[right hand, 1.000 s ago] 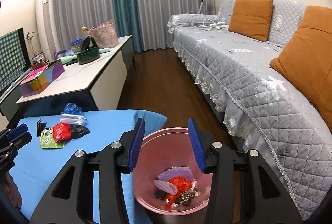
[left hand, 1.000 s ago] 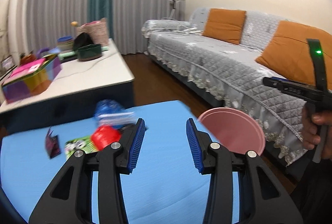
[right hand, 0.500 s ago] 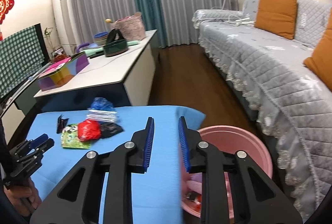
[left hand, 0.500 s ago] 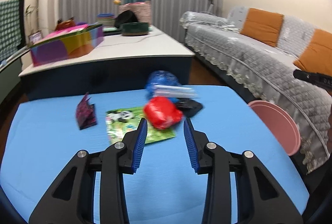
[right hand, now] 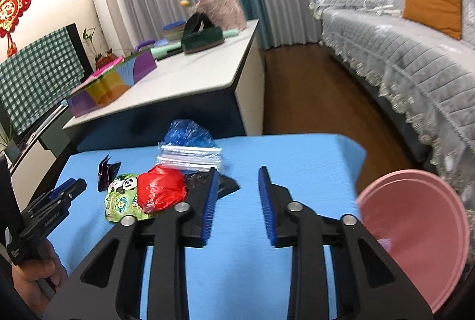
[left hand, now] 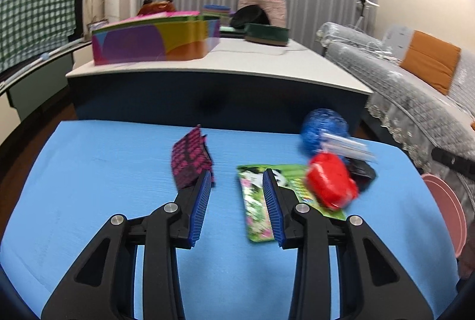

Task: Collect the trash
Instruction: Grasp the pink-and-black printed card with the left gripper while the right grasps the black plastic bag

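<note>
Trash lies on a blue table (left hand: pixel 104 171): a pink-and-black wrapper (left hand: pixel 190 159), a green panda packet (left hand: pixel 261 195), a crumpled red wrapper (left hand: pixel 331 183), a black wrapper (left hand: pixel 360 171), a clear packet (right hand: pixel 190 156) and a blue bag (left hand: pixel 322 130). My left gripper (left hand: pixel 236 180) is open and empty, low over the table between the pink wrapper and the panda packet. My right gripper (right hand: pixel 236 171) is open and empty, just right of the red wrapper (right hand: pixel 160 189). A pink bin (right hand: pixel 415 231) stands at the table's right edge.
A white counter (left hand: pixel 237 61) behind the table holds a colourful box (left hand: pixel 154 38) and a green basket (left hand: pixel 267 33). A grey sofa (right hand: pixel 400 52) with orange cushions runs along the right. Brown floor lies between them.
Both grippers swung left, away from the pink bin and toward the trash pile. My right gripper narrowed, then opened wider. My left gripper now points between the pink wrapper and the panda packet.
</note>
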### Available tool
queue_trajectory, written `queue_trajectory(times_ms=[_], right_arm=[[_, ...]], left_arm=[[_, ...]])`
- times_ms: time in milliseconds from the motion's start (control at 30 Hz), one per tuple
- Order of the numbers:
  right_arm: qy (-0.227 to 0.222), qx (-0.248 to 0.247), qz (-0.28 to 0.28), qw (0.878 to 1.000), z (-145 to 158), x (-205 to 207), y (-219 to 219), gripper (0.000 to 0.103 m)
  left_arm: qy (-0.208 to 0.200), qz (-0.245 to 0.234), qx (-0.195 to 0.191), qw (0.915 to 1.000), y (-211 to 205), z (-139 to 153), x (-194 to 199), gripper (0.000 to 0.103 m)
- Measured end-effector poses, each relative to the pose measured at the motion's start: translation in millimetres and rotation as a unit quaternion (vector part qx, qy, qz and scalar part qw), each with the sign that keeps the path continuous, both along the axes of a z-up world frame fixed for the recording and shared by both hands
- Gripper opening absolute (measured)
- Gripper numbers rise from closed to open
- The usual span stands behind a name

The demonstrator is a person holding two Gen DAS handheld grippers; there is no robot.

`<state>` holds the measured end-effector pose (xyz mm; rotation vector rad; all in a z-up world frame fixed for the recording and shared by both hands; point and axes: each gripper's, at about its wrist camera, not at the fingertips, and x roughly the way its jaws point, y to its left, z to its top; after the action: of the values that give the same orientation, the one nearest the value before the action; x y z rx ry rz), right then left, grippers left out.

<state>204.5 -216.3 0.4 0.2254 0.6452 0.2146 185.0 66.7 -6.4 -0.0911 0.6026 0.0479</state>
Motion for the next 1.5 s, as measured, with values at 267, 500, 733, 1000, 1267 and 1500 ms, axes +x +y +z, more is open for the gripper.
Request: queue_trajectory(times_ms=[267,500,733,1000,1267,1500], right_arm=[[0.053,-0.007,0.041,0.998,-35,45,36,0.071],[0.089,-0.024,0.059,0.994,-52,69,50,0.076],[0.107,-0.033,0.066,0.992,-56,77,55,0.074],[0.102,-0.047,0.082,0.990,-55,66,58,0.058],[0.106,-0.037,0.078,0.991,-45,38,44,0.051],[0.093,-0.043,0.076,0.992,-27,11,39,0.051]], left_arm=[[0.024,0.042,-0.020,0.9986,25,-16,32,0.047],[0.043,0.048,-0.011,0.9979,25,-23,52,0.054],[0.077,0.053,-0.010,0.9956,24,-30,68,0.054],[0.084,0.065,0.000,0.9943,27,-30,69,0.028],[0.064,0.083,0.015,0.9943,30,-15,49,0.008],[0.047,0.087,0.010,0.9951,35,5,25,0.006]])
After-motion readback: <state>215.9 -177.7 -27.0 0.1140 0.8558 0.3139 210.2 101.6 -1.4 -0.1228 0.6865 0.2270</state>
